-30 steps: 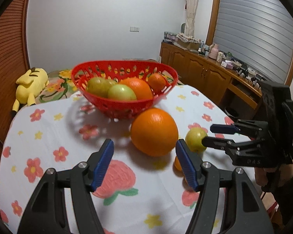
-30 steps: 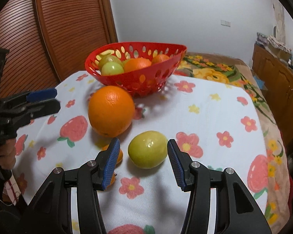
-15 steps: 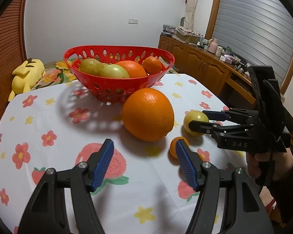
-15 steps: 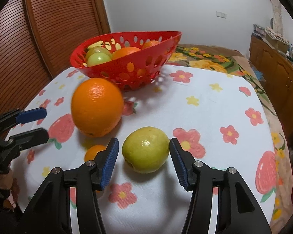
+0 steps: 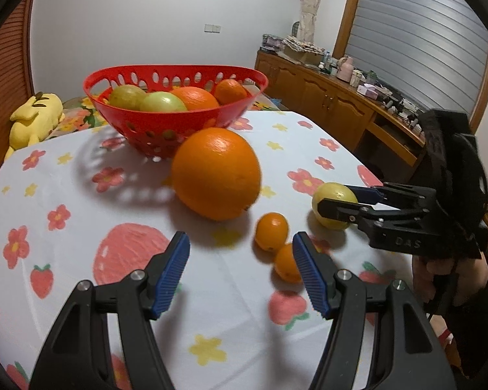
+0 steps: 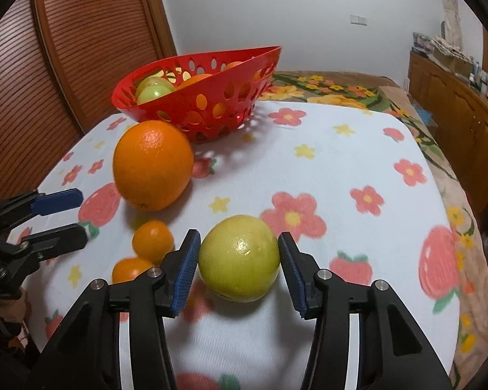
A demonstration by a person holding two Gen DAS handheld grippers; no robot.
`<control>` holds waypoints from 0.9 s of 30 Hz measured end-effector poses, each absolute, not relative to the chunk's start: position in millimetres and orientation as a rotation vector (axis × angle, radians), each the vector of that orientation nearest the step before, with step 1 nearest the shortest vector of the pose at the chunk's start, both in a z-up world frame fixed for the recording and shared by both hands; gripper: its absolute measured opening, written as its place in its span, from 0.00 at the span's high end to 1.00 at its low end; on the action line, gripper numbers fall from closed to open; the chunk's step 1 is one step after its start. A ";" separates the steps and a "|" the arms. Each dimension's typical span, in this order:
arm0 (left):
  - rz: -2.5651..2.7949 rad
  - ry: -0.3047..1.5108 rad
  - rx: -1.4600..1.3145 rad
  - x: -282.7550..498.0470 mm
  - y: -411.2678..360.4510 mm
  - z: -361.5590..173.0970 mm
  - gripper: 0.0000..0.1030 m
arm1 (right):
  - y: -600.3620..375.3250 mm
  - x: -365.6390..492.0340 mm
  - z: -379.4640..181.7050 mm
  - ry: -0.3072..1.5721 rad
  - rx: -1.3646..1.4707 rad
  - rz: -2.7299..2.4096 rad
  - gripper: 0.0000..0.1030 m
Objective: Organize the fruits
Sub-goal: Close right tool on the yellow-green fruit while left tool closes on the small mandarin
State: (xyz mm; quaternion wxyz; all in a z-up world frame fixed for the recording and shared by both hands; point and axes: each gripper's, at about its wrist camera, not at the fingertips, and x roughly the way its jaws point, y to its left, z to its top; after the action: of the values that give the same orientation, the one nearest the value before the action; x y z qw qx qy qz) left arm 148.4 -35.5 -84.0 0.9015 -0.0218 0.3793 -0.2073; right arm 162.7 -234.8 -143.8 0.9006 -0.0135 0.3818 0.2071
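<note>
Your table [image 5: 65,195] wore a white cloth printed with flowers and strawberries, and everything for the job sat on it. Toward the far side stood the red basket [image 5: 175,126] with its punched holes, already holding two green fruits, an orange and a small orange one at the right. Just in front of the basket, close to its wall, rested the big orange [image 5: 216,174], out on the cloth by itself. Nearer to you lay the yellow-green fruit [image 6: 239,261], squarely between the blue pads of your right gripper [image 6: 239,266] — the pads flanked it closely on both sides, the left one at or nearly at the skin, a thin gap showing on the right, so the jaws stood apart and had not clamped. From the left camera that same gripper [image 5: 336,204] reached in from the right with the fruit [image 5: 333,206] between its fingers. Your left gripper [image 5: 240,276] hung low over the cloth with its jaws spread wide and nothing between them. Smallest of all were the two little oranges [image 5: 271,231], touching one another — one sat just ahead of the left gripper's right pad, the other [image 5: 288,263] partly hidden behind that pad, both lying between the big orange and the yellow-green fruit.
</note>
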 end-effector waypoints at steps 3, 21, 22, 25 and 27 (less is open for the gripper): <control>-0.451 0.795 -0.041 146.1 -43.2 -86.5 0.36 | -241.0 147.7 -144.3 0.779 -0.017 0.430 0.51; -0.534 0.883 -0.023 145.1 -75.6 -106.2 0.50 | -249.0 122.8 -150.6 0.727 0.003 0.407 0.51; -0.535 0.887 -0.024 146.0 -77.0 -107.2 0.53 | -248.5 122.6 -150.7 0.726 0.000 0.407 0.51; -0.533 0.895 -0.021 148.0 -78.7 -108.7 0.54 | -247.9 122.4 -150.9 0.723 -0.004 0.405 0.51; -0.529 0.899 -0.019 149.7 -79.9 -110.2 0.54 | -247.8 122.3 -151.1 0.723 -0.004 0.405 0.51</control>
State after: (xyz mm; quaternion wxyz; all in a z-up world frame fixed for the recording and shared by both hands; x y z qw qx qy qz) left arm 149.7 -79.9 -110.2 0.8670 -0.0092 0.4294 -0.2528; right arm 122.3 -247.8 -151.1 0.9153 -0.0017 0.3513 0.1969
